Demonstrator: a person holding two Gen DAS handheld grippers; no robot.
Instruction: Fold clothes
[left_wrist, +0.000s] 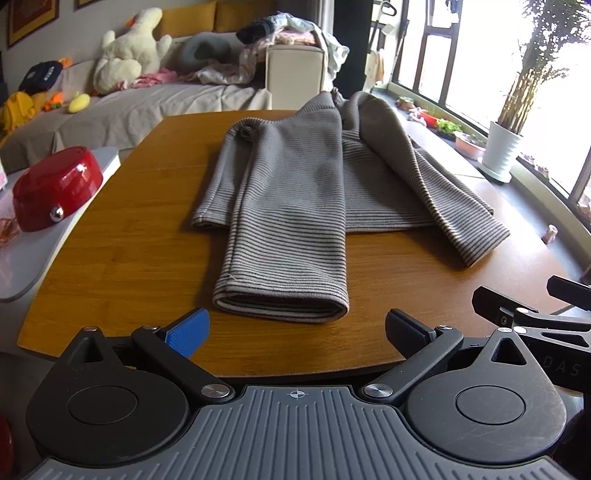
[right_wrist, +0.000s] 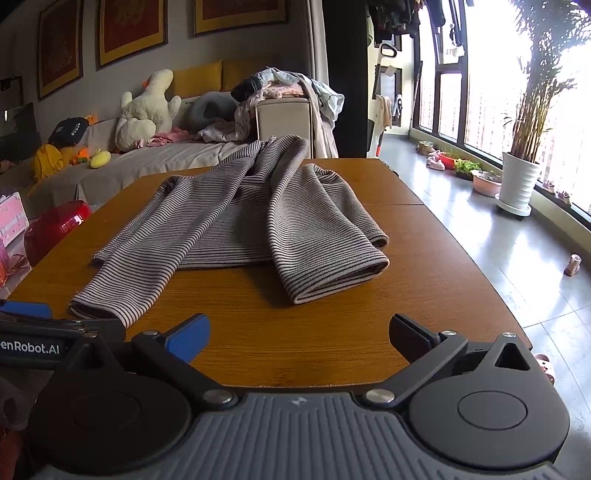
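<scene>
Big brown wooden table (left_wrist: 110, 266) straight ahead of both grippers. Grey-and-black striped knit top (left_wrist: 295, 206) lying flat on it, sleeves folded in, cuffs just past the fingertips. Shiny red rounded case (left_wrist: 55, 188) way off left. Left gripper (left_wrist: 297, 332) spread wide, empty. Right gripper (right_wrist: 299, 334) same, wide and empty.

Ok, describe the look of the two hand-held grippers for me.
Both match: the left hand-held gripper and right hand-held gripper have matte black linkage arms with silver pivot screws, round black discs either side, and a ribbed grey centre plate. One finger carries a textured blue pad, the other looks dark. White lettering ending "enRobot.AI" marks the left one's side.
</scene>
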